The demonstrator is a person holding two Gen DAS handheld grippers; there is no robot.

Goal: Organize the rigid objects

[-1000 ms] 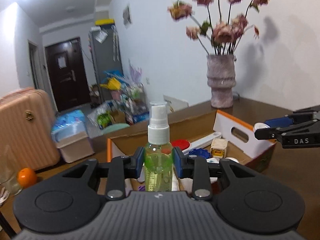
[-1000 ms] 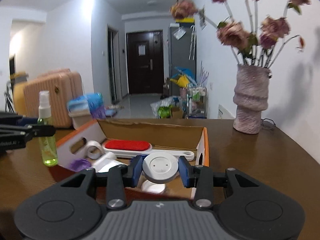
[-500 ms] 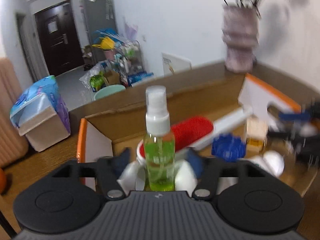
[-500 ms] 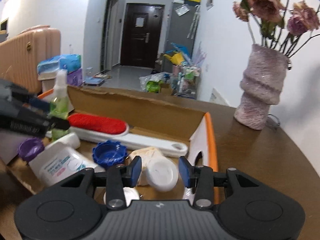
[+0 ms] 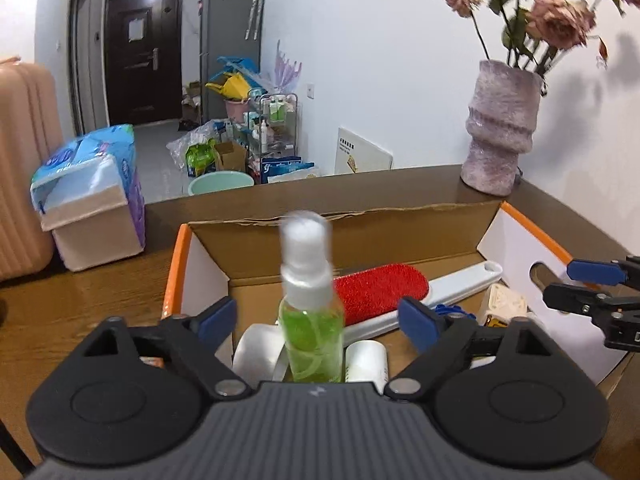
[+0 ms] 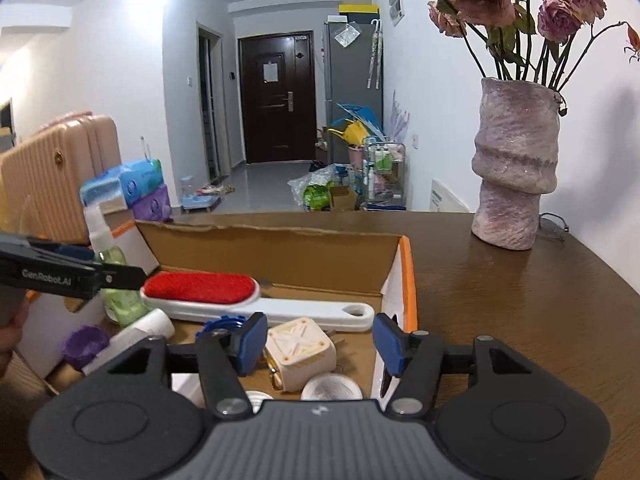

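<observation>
Both tools are opening: left tool (image 5: 316, 322) is releasing the spray bottle (image 5: 311, 320) into the cardboard box (image 5: 400, 236); right tool (image 6: 316, 344), holding nothing, is probably done.

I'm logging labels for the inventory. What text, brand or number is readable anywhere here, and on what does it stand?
"GenRobot.AI": white lettering on the side of the left gripper's black arm, seen in the right wrist view.
Print on the white bottle in the cardboard box: too small to read.
Paper on the dark door: no legible text.
White board against the wall: print too blurred to read.
</observation>
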